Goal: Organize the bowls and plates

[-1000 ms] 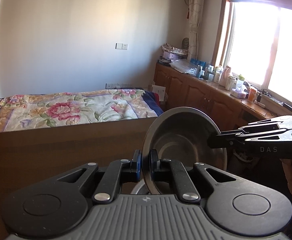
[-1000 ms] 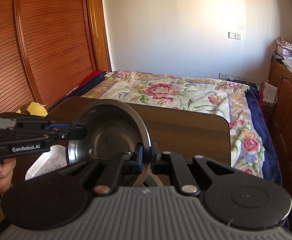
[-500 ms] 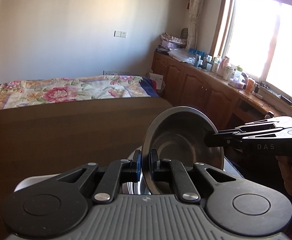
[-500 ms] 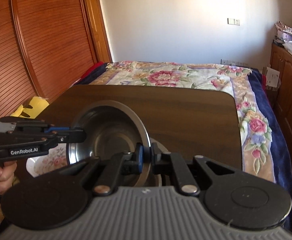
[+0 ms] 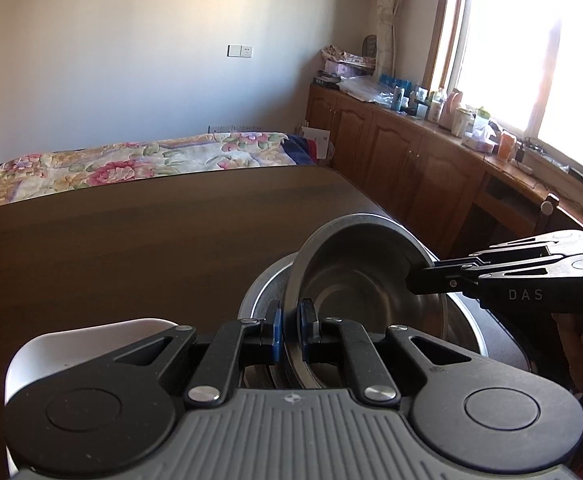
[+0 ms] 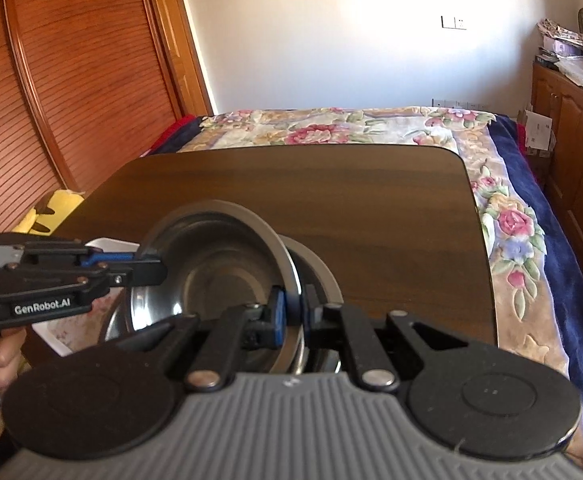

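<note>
Over the dark wooden table (image 5: 139,240), one shiny steel bowl (image 5: 355,280) hangs tilted, its wide flat rim pinched on opposite sides by both claws: left gripper (image 5: 289,330) and right gripper (image 6: 293,312). Directly beneath sits a second, larger steel bowl (image 5: 465,328). One white floral dish (image 6: 71,330) lies beside them.

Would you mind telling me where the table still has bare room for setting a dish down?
The table is bare across its far half, up to the edge by the bed. The near side is crowded: the steel bowl hangs over a larger steel bowl, with a white floral dish beside them.
</note>
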The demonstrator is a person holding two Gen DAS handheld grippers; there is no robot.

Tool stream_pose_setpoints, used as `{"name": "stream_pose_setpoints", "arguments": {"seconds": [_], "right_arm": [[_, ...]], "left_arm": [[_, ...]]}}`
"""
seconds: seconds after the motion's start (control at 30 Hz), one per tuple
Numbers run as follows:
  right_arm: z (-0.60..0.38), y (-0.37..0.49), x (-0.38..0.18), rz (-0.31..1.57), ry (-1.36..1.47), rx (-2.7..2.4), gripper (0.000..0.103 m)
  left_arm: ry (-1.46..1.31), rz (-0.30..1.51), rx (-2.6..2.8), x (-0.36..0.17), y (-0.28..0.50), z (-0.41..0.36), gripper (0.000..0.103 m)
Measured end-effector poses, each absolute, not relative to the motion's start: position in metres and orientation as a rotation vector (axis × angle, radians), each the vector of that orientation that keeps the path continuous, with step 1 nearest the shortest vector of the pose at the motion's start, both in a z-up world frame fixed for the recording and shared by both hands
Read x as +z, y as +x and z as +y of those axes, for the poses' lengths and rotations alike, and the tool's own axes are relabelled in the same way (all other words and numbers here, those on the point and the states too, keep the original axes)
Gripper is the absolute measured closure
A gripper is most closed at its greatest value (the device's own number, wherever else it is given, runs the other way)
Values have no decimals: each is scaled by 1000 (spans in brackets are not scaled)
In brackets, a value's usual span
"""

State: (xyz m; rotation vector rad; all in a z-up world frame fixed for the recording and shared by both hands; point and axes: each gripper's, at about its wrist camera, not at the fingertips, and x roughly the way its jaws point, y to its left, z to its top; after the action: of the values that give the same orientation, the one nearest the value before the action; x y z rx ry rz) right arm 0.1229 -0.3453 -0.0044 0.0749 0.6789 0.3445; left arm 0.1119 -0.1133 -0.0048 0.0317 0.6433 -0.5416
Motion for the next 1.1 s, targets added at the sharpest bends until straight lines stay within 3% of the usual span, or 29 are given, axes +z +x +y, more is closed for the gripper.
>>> {"name": "stream_pose_setpoints", "arguments": {"seconds": [1.1], "right_arm": [[-347, 106, -3, 547, -3, 317, 92]], "left_arm": [[37, 596, -512, -6, 103, -104, 93]]}}
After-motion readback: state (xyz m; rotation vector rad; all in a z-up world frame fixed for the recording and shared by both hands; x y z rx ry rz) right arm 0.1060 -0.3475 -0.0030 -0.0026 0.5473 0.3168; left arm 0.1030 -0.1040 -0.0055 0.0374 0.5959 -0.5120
